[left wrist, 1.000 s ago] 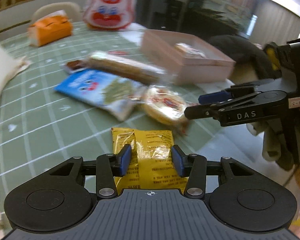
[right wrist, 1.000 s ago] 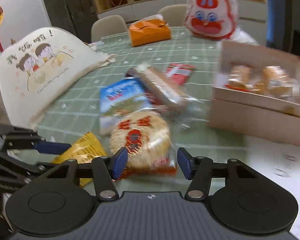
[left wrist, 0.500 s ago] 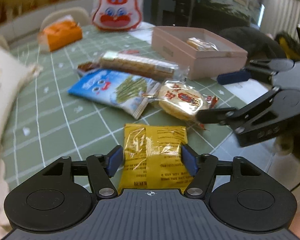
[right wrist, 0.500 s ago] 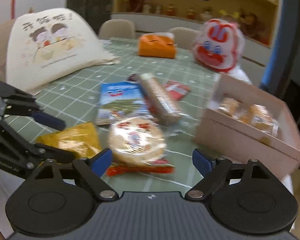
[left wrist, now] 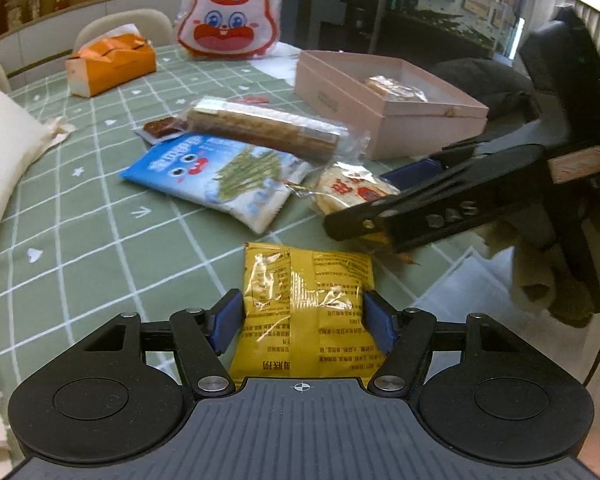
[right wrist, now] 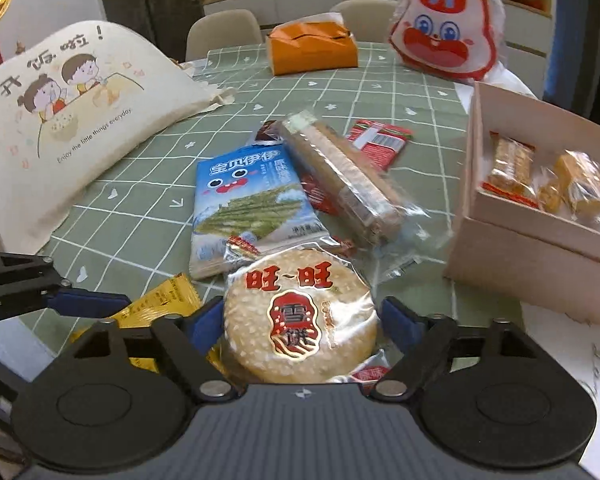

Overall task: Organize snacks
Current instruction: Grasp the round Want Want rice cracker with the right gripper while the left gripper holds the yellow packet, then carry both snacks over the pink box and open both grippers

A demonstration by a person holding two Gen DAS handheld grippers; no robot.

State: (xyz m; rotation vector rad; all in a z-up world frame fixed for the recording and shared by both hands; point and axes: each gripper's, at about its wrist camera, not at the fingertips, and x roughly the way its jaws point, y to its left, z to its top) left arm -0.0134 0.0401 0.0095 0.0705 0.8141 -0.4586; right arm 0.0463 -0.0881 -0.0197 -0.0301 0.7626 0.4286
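Observation:
A yellow snack packet (left wrist: 308,288) lies flat on the green checked tablecloth (left wrist: 80,220), between the jaws of my left gripper (left wrist: 302,320). Those jaws stand wide, their blue pads beside the packet's edges without squeezing it. A round rice cracker in a clear wrapper (right wrist: 296,292) lies between the jaws of my right gripper (right wrist: 300,320), which are closing; the pads sit just outside the wrapper. The open pink box (right wrist: 520,264) at the right holds a few wrapped snacks. In the left wrist view the right gripper's fingers (left wrist: 380,216) reach over the cracker (left wrist: 348,190).
A blue snack bag (right wrist: 252,196), a long clear biscuit sleeve (right wrist: 340,176) and a small red packet (right wrist: 380,140) lie mid-table. Behind stand an orange tissue box (left wrist: 112,64) and a rabbit bag (left wrist: 228,12). A cream cloth bag (right wrist: 60,120) lies left. The table's edge is close at the right.
Both grippers' jaws have spread wider. The right gripper has come forward so the rice cracker now sits between its jaws. The left one still straddles the yellow packet.

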